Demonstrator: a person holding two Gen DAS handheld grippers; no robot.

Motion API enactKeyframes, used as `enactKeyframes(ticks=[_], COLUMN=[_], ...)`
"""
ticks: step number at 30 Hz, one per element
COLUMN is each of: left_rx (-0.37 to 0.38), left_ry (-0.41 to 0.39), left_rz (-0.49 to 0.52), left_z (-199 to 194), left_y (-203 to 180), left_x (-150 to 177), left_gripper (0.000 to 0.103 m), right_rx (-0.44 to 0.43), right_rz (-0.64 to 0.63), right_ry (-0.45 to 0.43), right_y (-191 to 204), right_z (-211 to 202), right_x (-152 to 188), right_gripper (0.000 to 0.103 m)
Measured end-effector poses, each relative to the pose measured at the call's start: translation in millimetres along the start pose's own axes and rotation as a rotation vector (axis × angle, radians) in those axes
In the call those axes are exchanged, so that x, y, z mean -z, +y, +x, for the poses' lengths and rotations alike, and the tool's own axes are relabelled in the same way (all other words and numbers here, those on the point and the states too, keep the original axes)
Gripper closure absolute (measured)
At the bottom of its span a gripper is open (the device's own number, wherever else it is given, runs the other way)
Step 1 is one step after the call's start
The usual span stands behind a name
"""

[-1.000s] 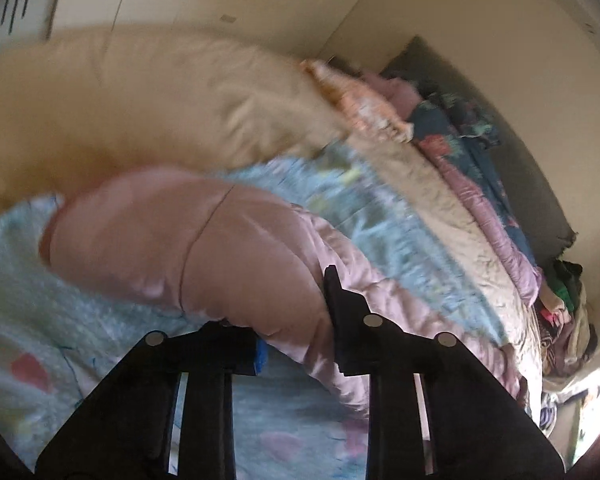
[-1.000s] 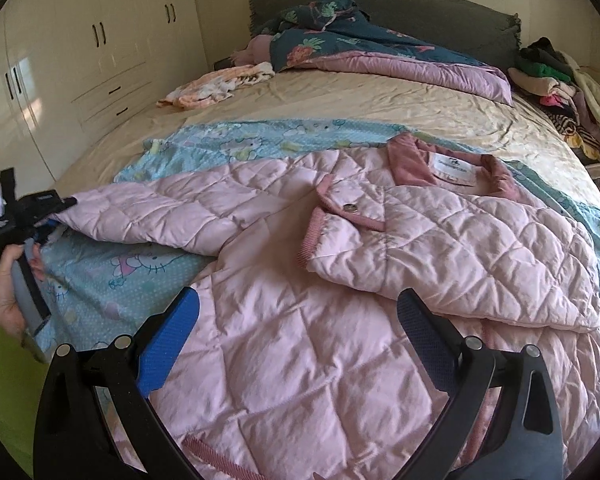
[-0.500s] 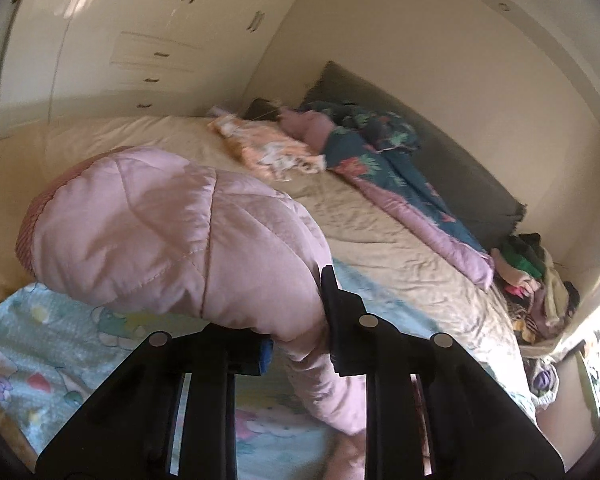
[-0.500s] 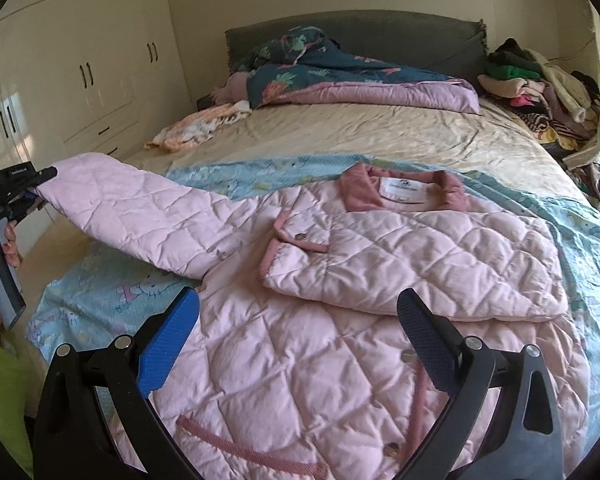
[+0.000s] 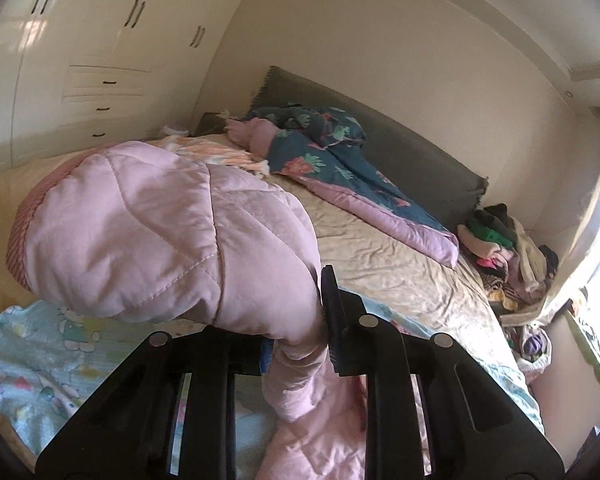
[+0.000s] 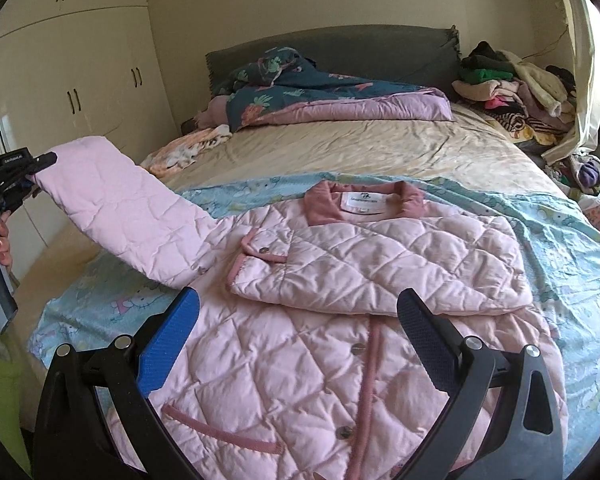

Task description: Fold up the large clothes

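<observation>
A pink quilted jacket lies face up on a light blue cartoon blanket on the bed. One sleeve is folded across its chest. My left gripper is shut on the other sleeve and holds it raised off the bed at the left; in the right wrist view the sleeve stretches up to that gripper. My right gripper is open and empty, hovering above the jacket's lower front.
A beige sheet covers the bed. A dark floral quilt lies by the grey headboard. A heap of clothes sits at the far right. A small patterned garment lies far left. White wardrobes line the left wall.
My left gripper has lifted the sleeve up off the blanket and carried it higher. My right gripper has stayed open and drawn back a little over the jacket.
</observation>
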State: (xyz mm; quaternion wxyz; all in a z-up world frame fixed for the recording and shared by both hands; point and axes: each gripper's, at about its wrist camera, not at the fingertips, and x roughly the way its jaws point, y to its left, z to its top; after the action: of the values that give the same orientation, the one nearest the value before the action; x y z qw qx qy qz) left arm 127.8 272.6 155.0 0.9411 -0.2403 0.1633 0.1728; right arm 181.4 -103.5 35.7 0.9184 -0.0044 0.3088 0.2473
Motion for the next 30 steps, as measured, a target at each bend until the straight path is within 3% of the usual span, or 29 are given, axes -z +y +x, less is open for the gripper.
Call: enactKeyframes(ticks=[30], left_rx=[0.134], left_ry=[0.06], left_rz=[0.218], left_z=[12], left_y=[-129], left_x=[45], left_gripper=[0.09], right_rx=[0.063], right_rz=[0.105], right_ry=[-0.063], right_y=[-76], right_z=[-35], right_x=[9], right_gripper=[0.004])
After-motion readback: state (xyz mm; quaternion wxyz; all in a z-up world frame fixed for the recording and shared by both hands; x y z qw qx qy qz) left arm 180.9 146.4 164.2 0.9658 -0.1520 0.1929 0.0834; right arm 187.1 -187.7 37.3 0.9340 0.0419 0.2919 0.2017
